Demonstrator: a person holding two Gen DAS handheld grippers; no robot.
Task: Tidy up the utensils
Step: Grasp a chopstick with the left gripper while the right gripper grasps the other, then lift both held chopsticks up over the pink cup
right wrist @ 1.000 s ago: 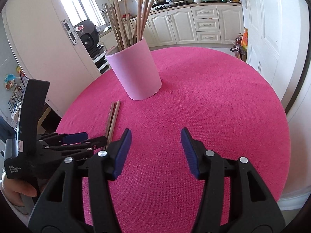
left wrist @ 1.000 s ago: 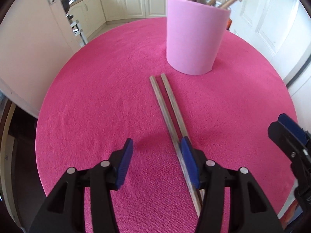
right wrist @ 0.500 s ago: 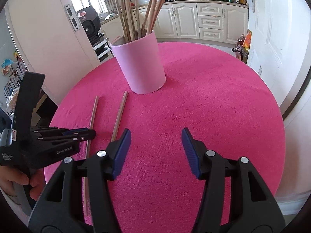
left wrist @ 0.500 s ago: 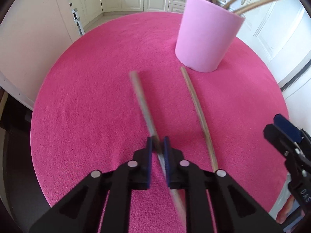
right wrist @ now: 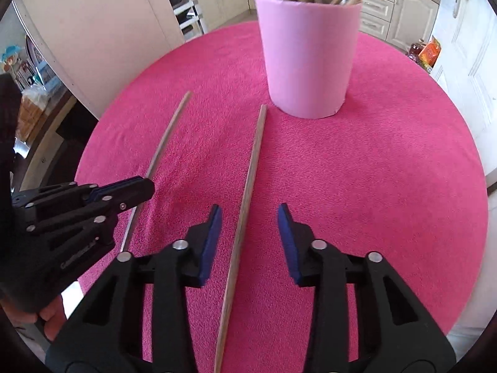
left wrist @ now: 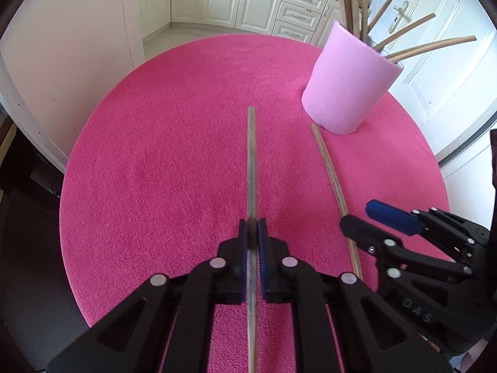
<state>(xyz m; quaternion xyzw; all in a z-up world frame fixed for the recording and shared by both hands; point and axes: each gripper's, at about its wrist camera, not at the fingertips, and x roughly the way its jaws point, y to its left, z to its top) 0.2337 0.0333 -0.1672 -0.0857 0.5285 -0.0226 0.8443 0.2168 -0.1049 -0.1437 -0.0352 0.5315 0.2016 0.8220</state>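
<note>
While the loose chopstick [right wrist: 248, 186] is lying flat on the pink surface [right wrist: 388, 186], its long axis is running straight out between the right gripper [right wrist: 248, 236]'s released jaws, far tip pointing at and ending just beside the pink holder [right wrist: 307, 59]. The right gripper is straddling it, so it is the nearer. The left gripper [left wrist: 252, 239] is clenching its jaws on the other chopstick [left wrist: 251, 161], off to the side.
</note>
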